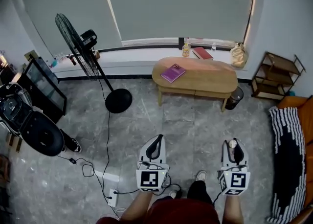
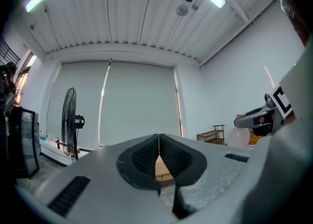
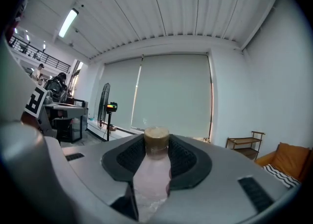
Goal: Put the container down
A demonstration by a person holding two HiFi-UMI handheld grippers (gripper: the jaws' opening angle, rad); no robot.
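Observation:
A small clear container [image 3: 152, 181] with a tan lid stands upright between the dark pads of my right gripper [image 3: 156, 153], which is shut on it. In the head view the same container [image 1: 233, 144] shows as a pale round top in my right gripper [image 1: 235, 148], held low at the right above the grey floor. My left gripper [image 1: 155, 145] hangs beside it at the left. Its jaws meet with nothing between them in the left gripper view [image 2: 159, 152]. Both grippers point towards the oval wooden table [image 1: 210, 78], which stands well ahead.
A purple book [image 1: 173, 73] lies on the table. On the window sill are a red book [image 1: 202, 53] and a small bottle [image 1: 186, 48]. A standing fan [image 1: 78, 44] is at the left, a wooden shelf [image 1: 279, 76] and a striped cushion [image 1: 288, 159] at the right. Cables and a power strip [image 1: 112, 197] lie on the floor.

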